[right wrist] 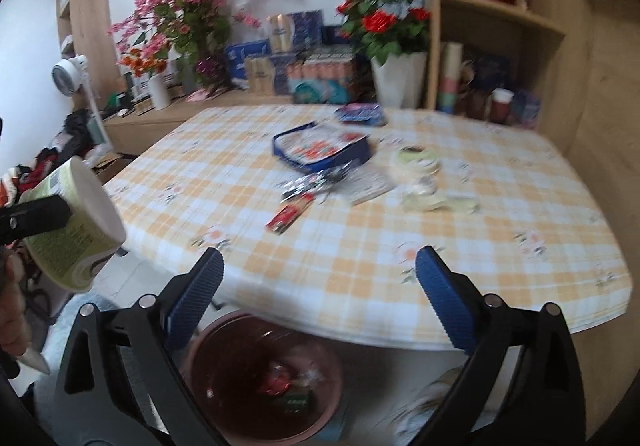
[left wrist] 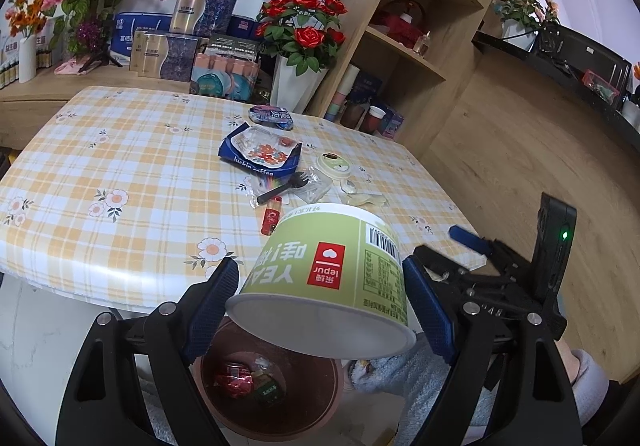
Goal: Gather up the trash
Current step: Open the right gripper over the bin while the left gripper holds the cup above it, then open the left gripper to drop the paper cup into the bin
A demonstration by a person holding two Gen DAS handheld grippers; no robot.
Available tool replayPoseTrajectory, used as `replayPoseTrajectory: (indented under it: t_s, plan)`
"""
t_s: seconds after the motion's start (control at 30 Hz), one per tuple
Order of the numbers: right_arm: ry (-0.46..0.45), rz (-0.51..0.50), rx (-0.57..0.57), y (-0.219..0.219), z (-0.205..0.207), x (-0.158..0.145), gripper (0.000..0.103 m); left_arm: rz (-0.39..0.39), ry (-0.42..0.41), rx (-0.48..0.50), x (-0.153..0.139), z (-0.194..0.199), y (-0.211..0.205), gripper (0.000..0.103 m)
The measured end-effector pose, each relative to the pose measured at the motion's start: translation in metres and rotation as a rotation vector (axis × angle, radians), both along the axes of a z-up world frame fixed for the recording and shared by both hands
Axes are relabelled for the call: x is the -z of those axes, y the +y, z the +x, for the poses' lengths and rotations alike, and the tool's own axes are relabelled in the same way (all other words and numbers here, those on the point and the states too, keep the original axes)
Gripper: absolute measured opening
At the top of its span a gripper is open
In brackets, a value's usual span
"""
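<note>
Left tongs (left wrist: 320, 278) clamp green cup (left wrist: 328, 270) hiding part of bin (left wrist: 280, 426); right tongs (right wrist: 320, 286) gape empty

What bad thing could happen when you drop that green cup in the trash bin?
The cup is tilted above the bin, held by the left gripper, with its upper end over the table edge rather than the opening. It might hit the rim and bounce onto the floor.

The right gripper hovers open near the same bin, so the two could bump if both move in.
</note>
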State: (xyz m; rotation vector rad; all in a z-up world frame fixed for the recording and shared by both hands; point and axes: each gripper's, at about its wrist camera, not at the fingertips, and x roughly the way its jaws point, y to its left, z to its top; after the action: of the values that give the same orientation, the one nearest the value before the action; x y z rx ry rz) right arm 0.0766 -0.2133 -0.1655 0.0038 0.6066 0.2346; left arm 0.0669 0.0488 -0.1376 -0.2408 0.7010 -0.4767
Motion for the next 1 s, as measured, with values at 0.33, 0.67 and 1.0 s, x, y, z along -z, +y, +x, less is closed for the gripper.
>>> replayPoseTrajectory:
  t_s: [0.33, 0.67, 1.0]
  plan:
    - [-0.055, 0.011, 0.066, -0.024, 0.000, -0.013, 0.097, 0.033, 0.004, 0.032, 0.004, -0.001, -0.014, 0.081]
    - [-0.056, -0.006, 0.049, -0.022, -0.004, -0.013, 0.097, 0.040, 0.019, 0.054, 0.009, 0.000, -0.024, 0.081]
    - [-0.057, -0.008, 0.057, -0.022, -0.004, -0.011, 0.097, 0.051, -0.016, 0.002, 0.008, 0.008, -0.024, 0.091]
